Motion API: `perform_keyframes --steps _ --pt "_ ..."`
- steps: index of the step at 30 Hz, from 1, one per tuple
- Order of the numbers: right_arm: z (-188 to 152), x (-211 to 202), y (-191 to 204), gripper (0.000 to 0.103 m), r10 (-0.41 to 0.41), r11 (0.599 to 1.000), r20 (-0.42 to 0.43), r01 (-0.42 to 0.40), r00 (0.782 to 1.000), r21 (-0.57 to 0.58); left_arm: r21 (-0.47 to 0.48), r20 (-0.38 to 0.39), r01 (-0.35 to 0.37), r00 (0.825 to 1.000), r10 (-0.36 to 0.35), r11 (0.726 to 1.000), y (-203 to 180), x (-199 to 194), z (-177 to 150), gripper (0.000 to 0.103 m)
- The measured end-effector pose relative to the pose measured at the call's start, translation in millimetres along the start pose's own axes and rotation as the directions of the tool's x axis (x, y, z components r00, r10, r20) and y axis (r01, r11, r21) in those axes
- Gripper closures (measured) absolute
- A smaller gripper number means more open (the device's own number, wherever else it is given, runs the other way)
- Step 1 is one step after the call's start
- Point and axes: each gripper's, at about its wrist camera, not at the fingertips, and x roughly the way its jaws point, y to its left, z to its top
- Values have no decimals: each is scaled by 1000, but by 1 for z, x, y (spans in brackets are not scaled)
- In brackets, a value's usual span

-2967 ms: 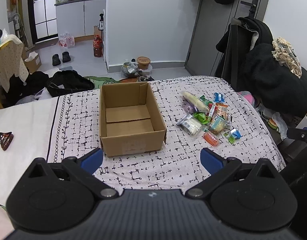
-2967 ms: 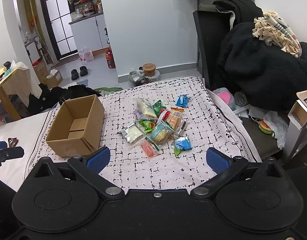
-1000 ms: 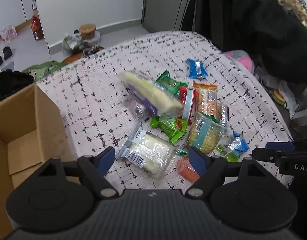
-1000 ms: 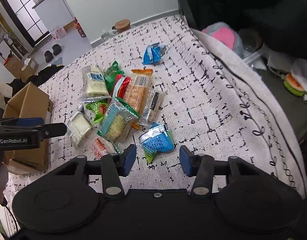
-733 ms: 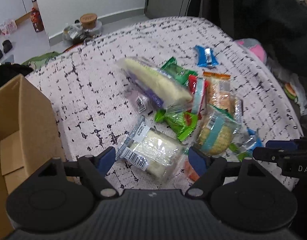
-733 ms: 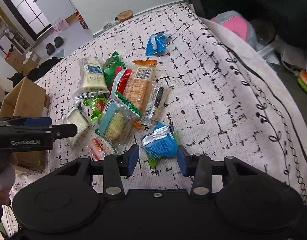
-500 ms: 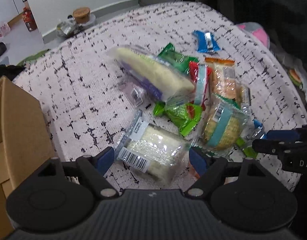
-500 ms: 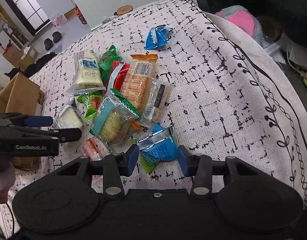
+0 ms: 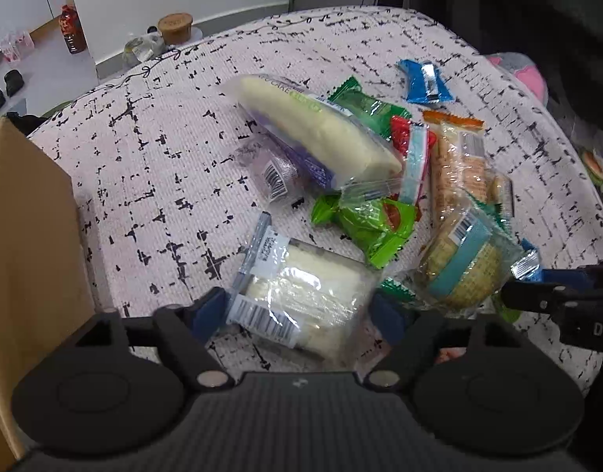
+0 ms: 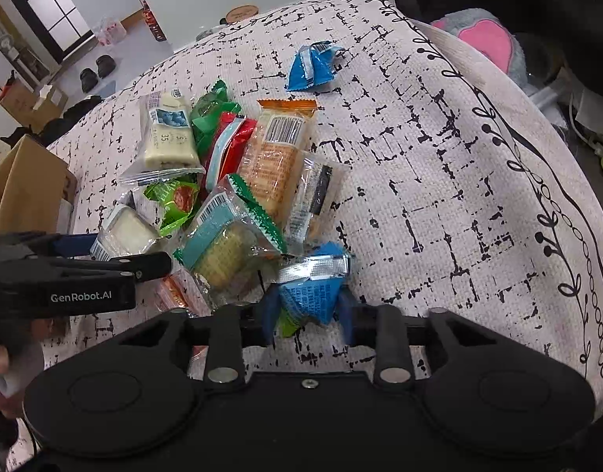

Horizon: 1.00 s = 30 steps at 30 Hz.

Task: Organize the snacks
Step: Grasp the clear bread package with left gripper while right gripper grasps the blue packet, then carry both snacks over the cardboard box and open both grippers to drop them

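Pick-up step, both sides at once. Left gripper [image 9: 299,308] w/ fingers apart, straddling the clear-wrapped white sandwich cake [image 9: 301,295] on the patterned bedspread [image 9: 164,165]. Right gripper [image 10: 307,310] pressed against both sides of the blue foil snack packet [image 10: 311,287]. Next, I'd guess: left squeezes, both lift, carry over to the brown cardboard box [image 9: 22,236], w/o crushing anything.

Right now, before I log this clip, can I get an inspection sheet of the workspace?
Surface: patterned cloth, snacks piled on it.
Job's things: cardboard box at left; white cake pack; blue packet; second blue packet lying apart.
Clutter: nothing seen.
Grippers: left gripper jaws astride the white cake pack, contact unclear; right gripper jaws against the blue packet.
Cables: nothing seen.
Surroundings: shoes on floor; pink cushion.
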Motion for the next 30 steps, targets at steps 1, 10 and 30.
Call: perform_keyframes --steps 1,10,30 --pt "-1 -2 1 75 1 1000 4 -1 1000 3 -3 4 0 1000 0 1000 0 -2 -1 38" --pt "-6 -30 4 75 15 999 82 -17 996 33 -32 48 67 997 -66 997 -3 -29 -4 44" --pt "2 -79 83 75 131 991 243 -122 961 -49 -136 248 81 968 -46 987 59 -134 -20 44"
